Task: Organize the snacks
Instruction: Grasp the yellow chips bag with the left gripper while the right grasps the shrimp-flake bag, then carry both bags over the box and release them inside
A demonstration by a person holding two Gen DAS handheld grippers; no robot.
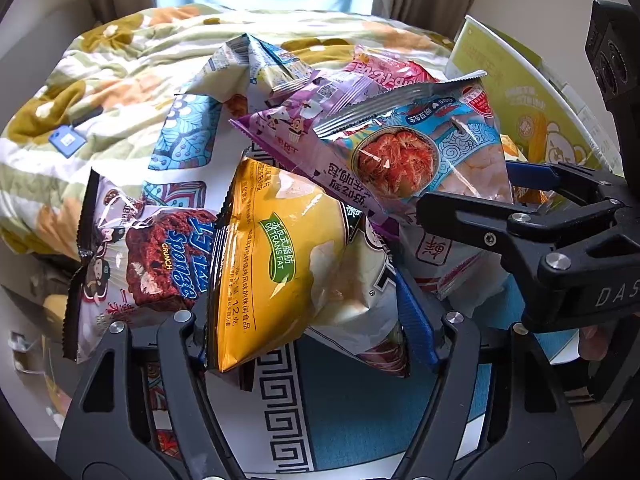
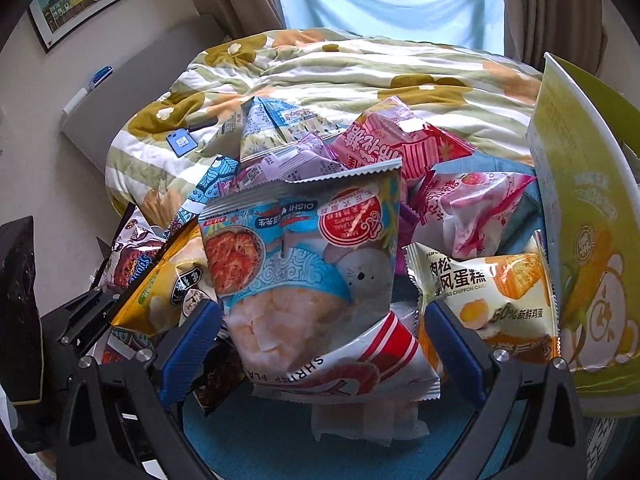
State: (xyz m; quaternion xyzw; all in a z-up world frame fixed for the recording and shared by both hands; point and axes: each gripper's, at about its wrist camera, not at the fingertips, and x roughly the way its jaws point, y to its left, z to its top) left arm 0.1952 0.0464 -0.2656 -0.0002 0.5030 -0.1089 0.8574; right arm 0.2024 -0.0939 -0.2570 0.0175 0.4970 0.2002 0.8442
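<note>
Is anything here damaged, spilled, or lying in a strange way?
Nothing looks torn or spilled. The snack packets are only heaped in disorder, overlapping, many upside down. The yellow packet sits tilted between the pads of the left claw. The shrimp packet stands between the right claw's open pads.

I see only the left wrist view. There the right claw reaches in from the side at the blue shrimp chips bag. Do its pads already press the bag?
Observer: Not as far as I can see. In the right wrist view the shrimp chips bag stands uncrushed between the pads of the open right claw.
Operator: What is on the far side of that bag?
Observer: A chiffon cake packet, beside one blue pad and against the green box.
Operator: And behind the cake?
Observer: A pink strawberry packet, lying on the pile.
</note>
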